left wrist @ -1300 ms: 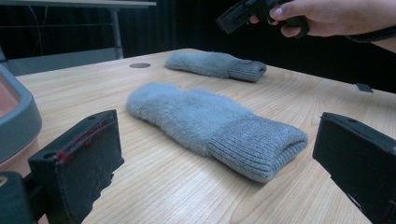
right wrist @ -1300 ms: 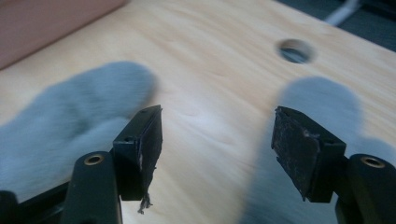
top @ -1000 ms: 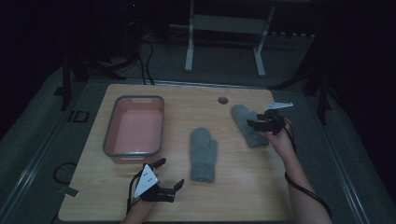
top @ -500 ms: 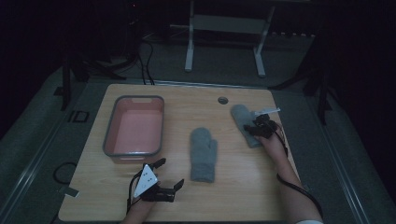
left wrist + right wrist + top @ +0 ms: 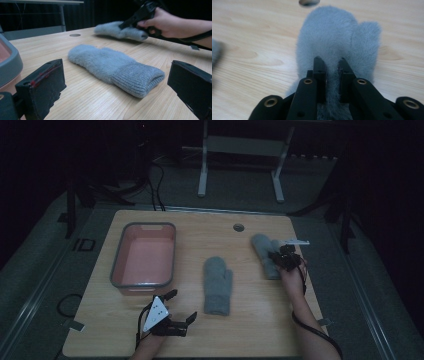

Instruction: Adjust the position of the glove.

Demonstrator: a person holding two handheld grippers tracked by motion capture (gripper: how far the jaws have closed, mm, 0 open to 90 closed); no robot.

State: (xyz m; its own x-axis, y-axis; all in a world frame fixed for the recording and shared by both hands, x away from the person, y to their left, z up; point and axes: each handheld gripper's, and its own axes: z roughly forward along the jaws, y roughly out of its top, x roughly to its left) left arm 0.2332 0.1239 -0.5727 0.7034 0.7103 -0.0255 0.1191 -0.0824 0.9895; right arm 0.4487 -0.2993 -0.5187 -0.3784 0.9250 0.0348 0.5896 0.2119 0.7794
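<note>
Mitten (image 5: pixel 332 47) at the table's right was pinched in a fold by the right gripper (image 5: pixel 329 62), left gripper (image 5: pixel 181 319) idle and agape; judged grasp step, lift toward the pink bin (image 5: pixel 120 270) next.

High view: very dim, you see the counter (image 5: pixel 250 320) as the lone lit patch, surroundings near black | gripper views: brighter, soft even light, faint shadows | right tool (image 5: pixel 331 62) sharp, left edge blurred | no glare

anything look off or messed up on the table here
Nothing stands out. One fluffy grey mitten lies flat mid-table, the other grey mitten is pinched by the right gripper, and the pink tub sits upright and undamaged.
</note>
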